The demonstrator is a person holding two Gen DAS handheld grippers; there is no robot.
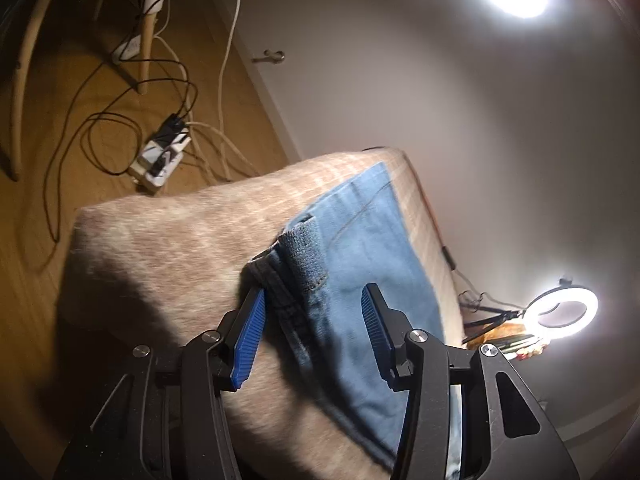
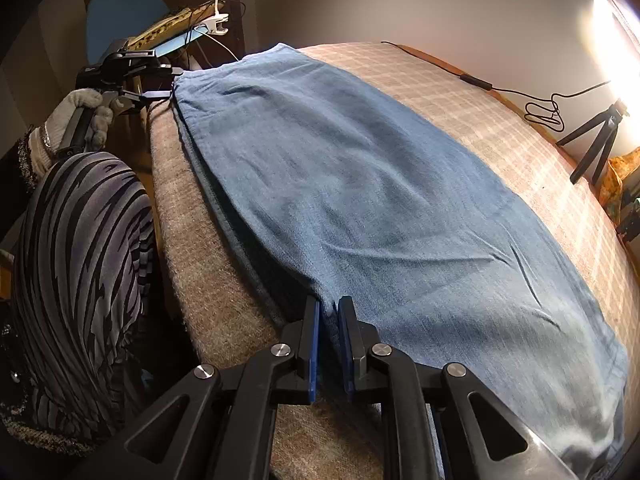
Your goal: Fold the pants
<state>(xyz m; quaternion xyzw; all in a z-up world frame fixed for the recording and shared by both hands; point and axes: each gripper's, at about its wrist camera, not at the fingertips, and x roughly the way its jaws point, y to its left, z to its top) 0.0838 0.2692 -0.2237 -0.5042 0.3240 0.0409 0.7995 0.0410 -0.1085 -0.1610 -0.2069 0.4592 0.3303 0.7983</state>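
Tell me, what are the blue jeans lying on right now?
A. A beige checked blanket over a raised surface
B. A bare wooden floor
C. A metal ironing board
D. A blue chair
A: in the right wrist view the jeans lie spread flat on the beige checked blanket, and the left wrist view shows the wooden floor well below the blanket's edge.

No readable text, label, brand, number or sign is showing in either view; nothing legible is appearing on the pants (image 2: pixel 360 200) or anything around them.
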